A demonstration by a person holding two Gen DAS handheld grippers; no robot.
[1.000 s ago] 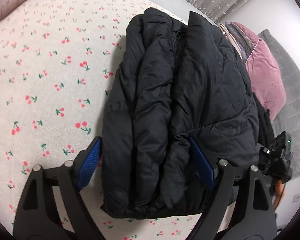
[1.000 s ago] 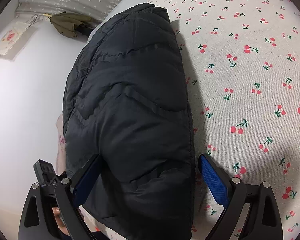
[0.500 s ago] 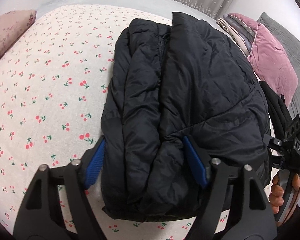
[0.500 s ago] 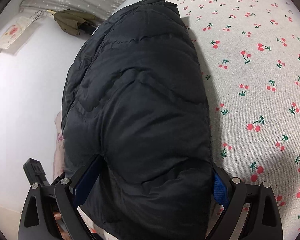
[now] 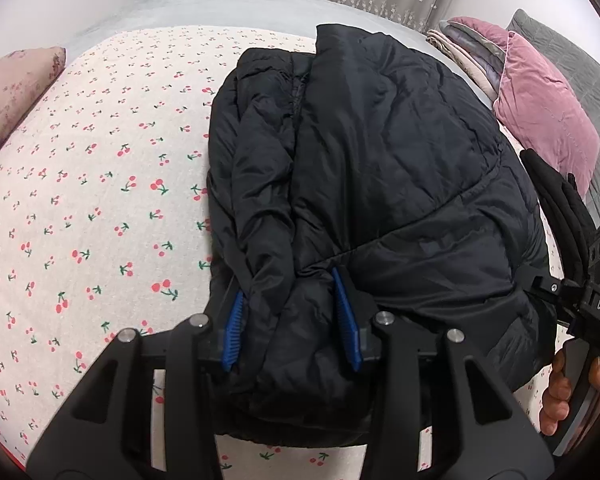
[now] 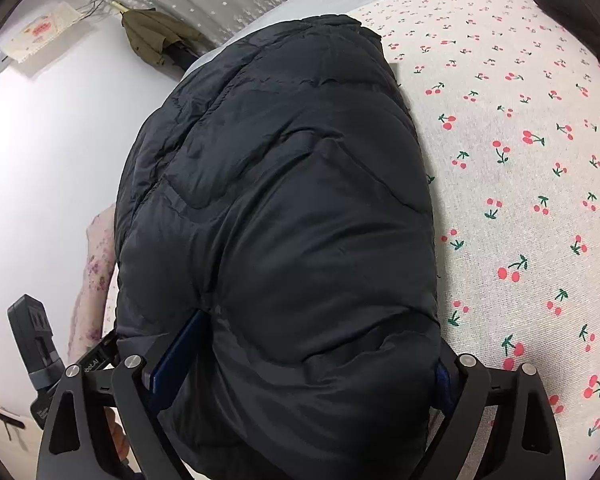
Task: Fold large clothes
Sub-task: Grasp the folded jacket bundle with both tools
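A black padded jacket (image 5: 380,184), folded into a thick bundle, lies on the cherry-print bed sheet (image 5: 80,200). My left gripper (image 5: 292,324) is shut on the jacket's near edge, its blue pads pinching a bunched fold. In the right wrist view the jacket (image 6: 284,220) fills the middle. My right gripper (image 6: 300,364) straddles the jacket's near end with its pads pressed into the padding on both sides. The right gripper and the hand holding it also show in the left wrist view (image 5: 580,312).
A pink velvet cushion (image 5: 540,108) and a stack of folded bedding (image 5: 460,44) lie at the far right, with a grey quilt (image 5: 572,48) behind. A floral pillow (image 5: 12,96) lies at the far left. A white wall (image 6: 52,160) and an olive garment (image 6: 152,36) are on the right view's left.
Both grippers have closed on the jacket's near edge, the left one much narrower than before. Both views have pulled back and up a little, showing more of the bed.
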